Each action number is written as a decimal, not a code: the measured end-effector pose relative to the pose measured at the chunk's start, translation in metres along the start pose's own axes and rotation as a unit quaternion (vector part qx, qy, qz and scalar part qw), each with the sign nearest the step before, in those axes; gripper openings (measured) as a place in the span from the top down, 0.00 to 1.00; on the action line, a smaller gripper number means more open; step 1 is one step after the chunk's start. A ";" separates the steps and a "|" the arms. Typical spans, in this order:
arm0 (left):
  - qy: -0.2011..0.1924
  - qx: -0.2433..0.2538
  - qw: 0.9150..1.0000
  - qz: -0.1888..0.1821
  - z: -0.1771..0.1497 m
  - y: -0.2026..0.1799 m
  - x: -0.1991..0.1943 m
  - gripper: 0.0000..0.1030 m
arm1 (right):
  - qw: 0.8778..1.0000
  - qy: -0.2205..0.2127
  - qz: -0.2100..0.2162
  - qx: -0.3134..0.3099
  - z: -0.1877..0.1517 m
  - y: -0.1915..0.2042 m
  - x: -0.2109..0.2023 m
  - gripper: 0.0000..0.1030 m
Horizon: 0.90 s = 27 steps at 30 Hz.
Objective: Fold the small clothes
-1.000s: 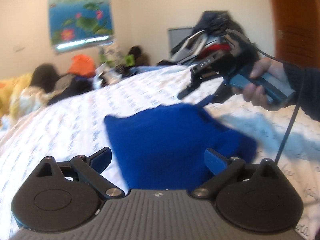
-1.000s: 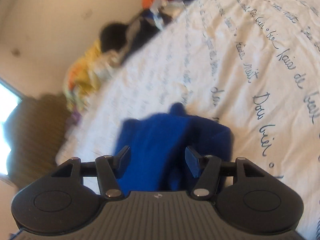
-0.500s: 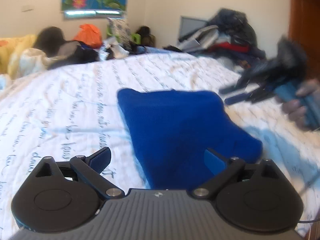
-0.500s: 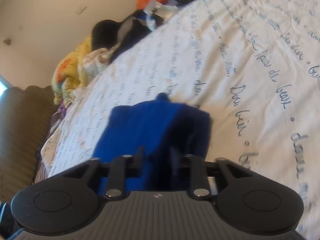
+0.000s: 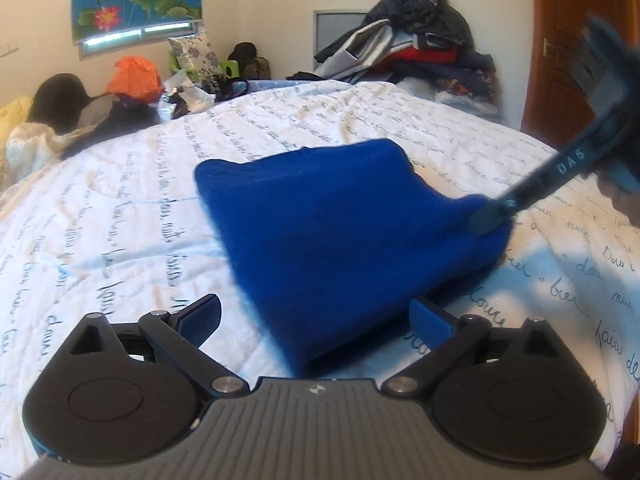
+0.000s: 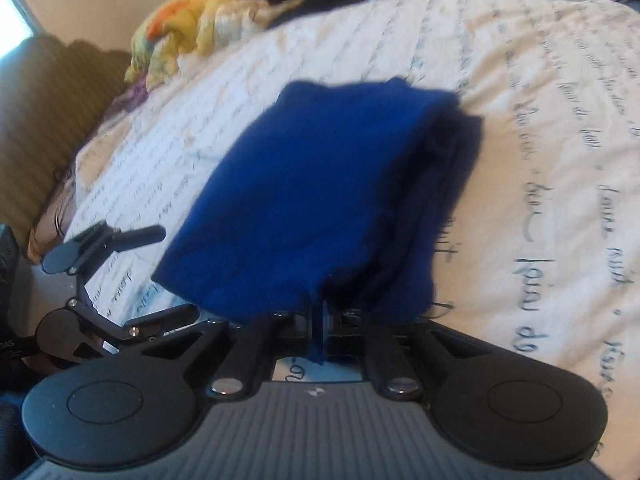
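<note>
behind the blue cloth (image 5: 340,232), heaped clothes (image 5: 416,48).

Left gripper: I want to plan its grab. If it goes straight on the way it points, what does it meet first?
Probably the blue garment: its near edge lies between the open fingers of the left gripper, ahead of the lettered bedsheet. Depth is hard to judge.
</note>
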<state>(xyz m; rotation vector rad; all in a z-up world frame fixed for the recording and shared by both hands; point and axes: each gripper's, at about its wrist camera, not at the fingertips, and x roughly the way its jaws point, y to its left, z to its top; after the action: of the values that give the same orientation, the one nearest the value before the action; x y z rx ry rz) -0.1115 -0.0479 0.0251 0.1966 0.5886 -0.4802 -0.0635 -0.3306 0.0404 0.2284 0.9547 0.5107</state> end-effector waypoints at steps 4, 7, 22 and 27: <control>0.013 -0.054 0.998 -0.004 0.004 0.024 0.007 0.02 | 0.996 -0.006 0.012 0.092 -0.019 -0.042 0.000 0.95; 0.015 -0.120 0.993 -0.016 0.020 0.052 0.017 0.02 | 0.994 -0.012 0.030 0.100 -0.004 -0.039 -0.012 0.71; 0.113 -0.323 0.935 -0.093 0.107 0.118 0.166 0.78 | 0.987 -0.064 0.007 0.148 0.103 -0.086 0.076 0.62; 0.084 -0.283 0.954 -0.054 0.117 0.108 0.142 0.84 | 0.990 -0.106 -0.003 0.095 0.097 -0.058 0.059 0.77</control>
<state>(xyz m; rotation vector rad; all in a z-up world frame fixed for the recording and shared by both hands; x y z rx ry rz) 0.1011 -0.0436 0.0438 -0.3474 0.8838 -0.3833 0.0626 -0.3464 0.0295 0.4424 0.7950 0.3809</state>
